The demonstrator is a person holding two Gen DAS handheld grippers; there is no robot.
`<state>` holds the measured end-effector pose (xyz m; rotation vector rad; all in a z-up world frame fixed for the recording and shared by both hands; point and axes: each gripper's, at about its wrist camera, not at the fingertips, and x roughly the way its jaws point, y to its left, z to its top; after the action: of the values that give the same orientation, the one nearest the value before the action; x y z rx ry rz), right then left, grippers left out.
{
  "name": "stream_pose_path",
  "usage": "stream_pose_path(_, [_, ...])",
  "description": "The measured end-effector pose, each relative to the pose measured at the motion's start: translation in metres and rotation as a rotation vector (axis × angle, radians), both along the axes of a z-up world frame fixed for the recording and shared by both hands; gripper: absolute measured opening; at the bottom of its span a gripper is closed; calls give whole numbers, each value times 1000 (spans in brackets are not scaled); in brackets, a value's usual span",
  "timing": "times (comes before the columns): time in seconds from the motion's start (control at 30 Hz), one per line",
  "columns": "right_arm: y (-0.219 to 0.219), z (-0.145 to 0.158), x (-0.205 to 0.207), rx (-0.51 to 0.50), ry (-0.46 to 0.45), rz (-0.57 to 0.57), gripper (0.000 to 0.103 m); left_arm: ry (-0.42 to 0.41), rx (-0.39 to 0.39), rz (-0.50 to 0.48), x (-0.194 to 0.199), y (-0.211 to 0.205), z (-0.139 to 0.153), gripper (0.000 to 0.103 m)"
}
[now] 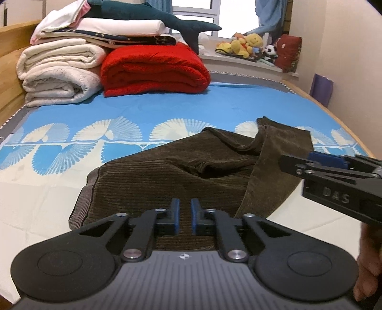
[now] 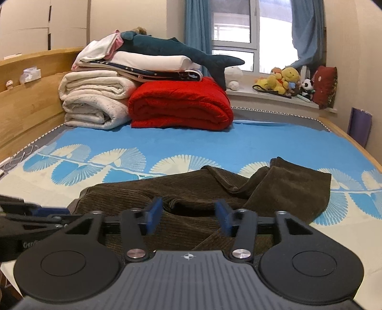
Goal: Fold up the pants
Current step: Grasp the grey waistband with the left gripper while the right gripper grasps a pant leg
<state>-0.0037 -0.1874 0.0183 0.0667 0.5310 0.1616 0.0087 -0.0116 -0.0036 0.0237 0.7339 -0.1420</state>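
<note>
Dark brown corduroy pants lie crumpled on the bed, waistband to the left, legs bunched toward the right; they also show in the right wrist view. My left gripper hovers over the near waist area, its blue pads a narrow gap apart with nothing between them. My right gripper is open wide above the near edge of the pants and is empty. It also shows from the side in the left wrist view.
Folded cream blankets and a red blanket are stacked at the bed's far end, with a plush shark on top. Soft toys line the windowsill. A wooden bed frame runs along the left.
</note>
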Motion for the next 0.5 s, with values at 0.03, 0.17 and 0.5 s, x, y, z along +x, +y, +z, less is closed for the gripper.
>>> stream_pose_path(0.03, [0,-1,2,4,4,-1,54,0,3,-9,1,0,1,6])
stream_pose_path(0.17, [-5,-1,13,32,17,-30,50,22,-34,-34,19,13,12,4])
stream_pose_path(0.5, [-85,-10,124,102,68,-183,42,4,-211,144,160,141,29,7])
